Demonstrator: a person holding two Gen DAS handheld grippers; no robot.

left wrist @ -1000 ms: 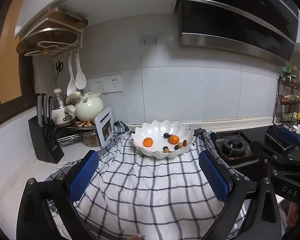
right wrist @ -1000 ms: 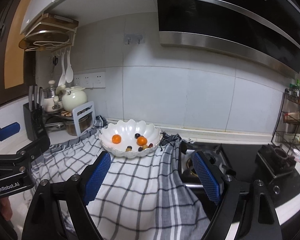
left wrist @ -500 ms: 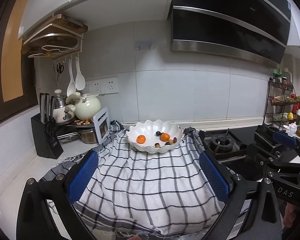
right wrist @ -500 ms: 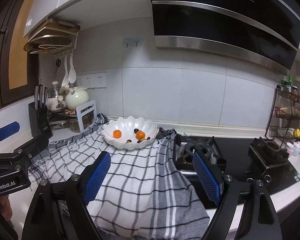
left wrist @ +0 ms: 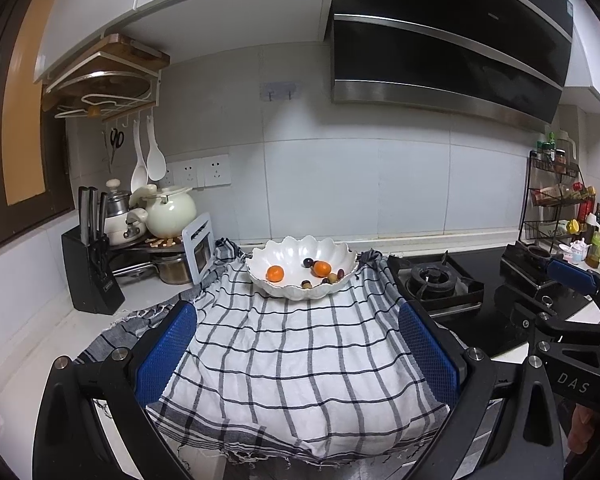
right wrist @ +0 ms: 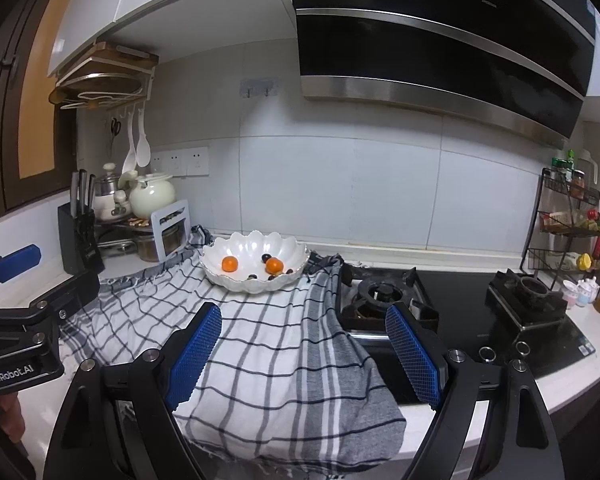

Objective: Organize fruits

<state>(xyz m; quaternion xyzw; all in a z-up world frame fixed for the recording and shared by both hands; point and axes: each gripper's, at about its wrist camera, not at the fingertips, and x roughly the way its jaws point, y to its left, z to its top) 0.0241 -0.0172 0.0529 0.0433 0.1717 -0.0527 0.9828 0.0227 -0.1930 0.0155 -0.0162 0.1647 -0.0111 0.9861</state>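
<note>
The left tongs [left wrist: 296,354] stand wide open at the bottom of the left wrist view, blue pads [left wrist: 166,352] apart and nothing between them but the checked cloth [left wrist: 300,360] below. The right tongs [right wrist: 304,354] are likewise spread open and empty at the bottom of the right wrist view, over the cloth's right part where it drapes toward the stove [right wrist: 384,296]. Each pair also shows at the edge of the other's view: the right tongs at the right edge of the left view, the left tongs at the left edge of the right view.

Above the left tongs, near the middle of the frame, a white scalloped bowl [left wrist: 300,292] sits on the far end of the cloth, well apart from the pads. In it lie two oranges [left wrist: 275,273] with several small dark and pale fruits [left wrist: 332,278] beside the right-hand orange. In the right view the bowl is up and left of centre, above the left pad.

The cloth covers the white bench [right wrist: 500,396] and hangs over its near edge. At the left of the frame stand a knife block [left wrist: 90,268] and a cream kettle [left wrist: 168,214]; at the right, the gas burner [left wrist: 432,278] and a spice rack [left wrist: 556,200]
</note>
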